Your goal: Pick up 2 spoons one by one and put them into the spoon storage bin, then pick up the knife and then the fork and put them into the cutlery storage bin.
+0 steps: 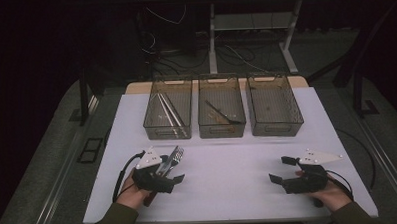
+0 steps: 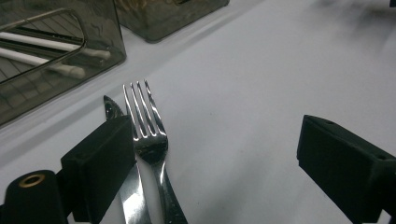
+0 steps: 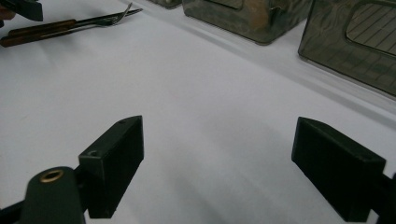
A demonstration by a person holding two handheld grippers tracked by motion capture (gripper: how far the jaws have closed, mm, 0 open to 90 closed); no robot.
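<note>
Left gripper view: the left hand-held gripper stands wide over the fork and knife lying touching on the counter; closing may catch both.

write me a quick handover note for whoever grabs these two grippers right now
Left gripper: open, jaws wide; fork and knife lie on the table beside its left-hand jaw in the left gripper view, not gripped.
Right gripper: open, nothing between the jaws, above bare white table.
Three bins at the far edge: left bin holds pale long utensils, middle bin a dark-handled piece, right bin looks empty.
Done: some cutlery already binned.
Left: probably sort the fork and knife into bins.
</note>
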